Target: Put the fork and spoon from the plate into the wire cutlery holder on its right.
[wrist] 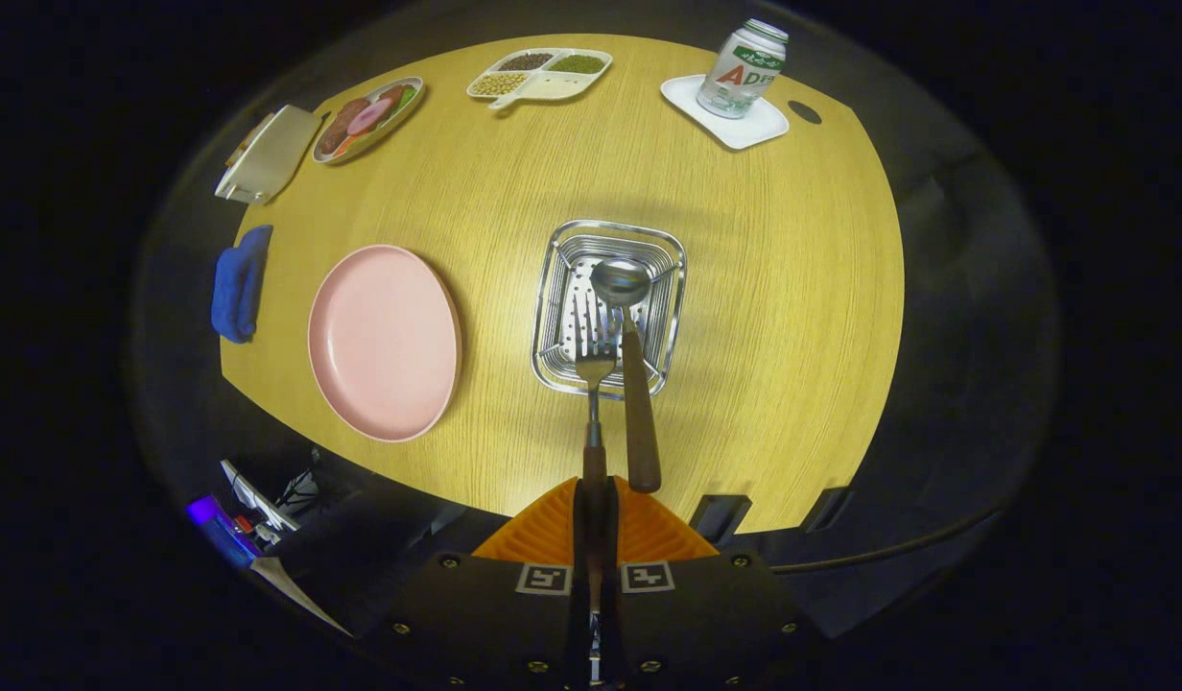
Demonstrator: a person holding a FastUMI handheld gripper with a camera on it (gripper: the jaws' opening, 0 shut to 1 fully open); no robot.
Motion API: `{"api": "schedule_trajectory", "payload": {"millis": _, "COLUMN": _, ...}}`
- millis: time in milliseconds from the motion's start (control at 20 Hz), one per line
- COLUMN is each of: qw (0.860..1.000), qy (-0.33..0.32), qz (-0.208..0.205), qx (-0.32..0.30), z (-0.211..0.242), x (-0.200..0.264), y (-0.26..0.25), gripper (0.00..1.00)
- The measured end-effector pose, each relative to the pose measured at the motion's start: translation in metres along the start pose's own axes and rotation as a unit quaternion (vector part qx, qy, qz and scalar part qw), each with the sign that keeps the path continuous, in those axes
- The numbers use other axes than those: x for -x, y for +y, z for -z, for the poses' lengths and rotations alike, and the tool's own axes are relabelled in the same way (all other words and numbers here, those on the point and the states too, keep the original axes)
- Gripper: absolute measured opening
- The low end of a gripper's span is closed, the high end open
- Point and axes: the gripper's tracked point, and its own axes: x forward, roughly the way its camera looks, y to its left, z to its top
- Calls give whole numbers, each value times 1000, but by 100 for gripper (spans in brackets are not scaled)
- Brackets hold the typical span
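The pink plate [384, 341] lies bare, left of the fingers. The gripper [594, 513] is clamped narrow on the fork [594, 384] handle — stiff, slim metal, likely slippery. The spoon [631, 355] already stands in the wire cutlery holder [553, 297] just ahead — hold the fork by its handle.

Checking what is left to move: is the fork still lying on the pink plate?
No: the pink plate is bare, and the fork is gripped between the gripper fingers above the wire holder.
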Motion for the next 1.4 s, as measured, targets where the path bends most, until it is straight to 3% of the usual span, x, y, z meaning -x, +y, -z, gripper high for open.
{"api": "schedule_trajectory", "payload": {"millis": 650, "qw": 999, "qy": 6, "qz": -12, "qx": -43, "z": -17, "x": -7, "y": 10, "gripper": 5}}
{"api": "schedule_trajectory", "payload": {"millis": 1050, "qw": 996, "qy": -25, "qz": -39, "qx": -74, "z": -30, "x": -4, "y": 20, "gripper": 12}}
{"api": "schedule_trajectory", "payload": {"millis": 1150, "qw": 995, "qy": -34, "qz": -47, "qx": -87, "z": -33, "x": -3, "y": 24, "gripper": 18}}
{"api": "schedule_trajectory", "payload": {"millis": 1200, "qw": 995, "qy": -36, "qz": -42, "qx": -87, "z": -32, "x": -5, "y": 22, "gripper": 25}}
{"api": "schedule_trajectory", "payload": {"millis": 1250, "qw": 995, "qy": -39, "qz": -39, "qx": -86, "z": -32, "x": -4, "y": 22, "gripper": 26}}
{"api": "schedule_trajectory", "payload": {"millis": 1300, "qw": 995, "qy": -42, "qz": -36, "qx": -86, "z": -32, "x": -5, "y": 21, "gripper": 34}}
{"api": "schedule_trajectory", "payload": {"millis": 1400, "qw": 994, "qy": -51, "qz": -34, "qx": -86, "z": -32, "x": -4, "y": 21, "gripper": 36}}
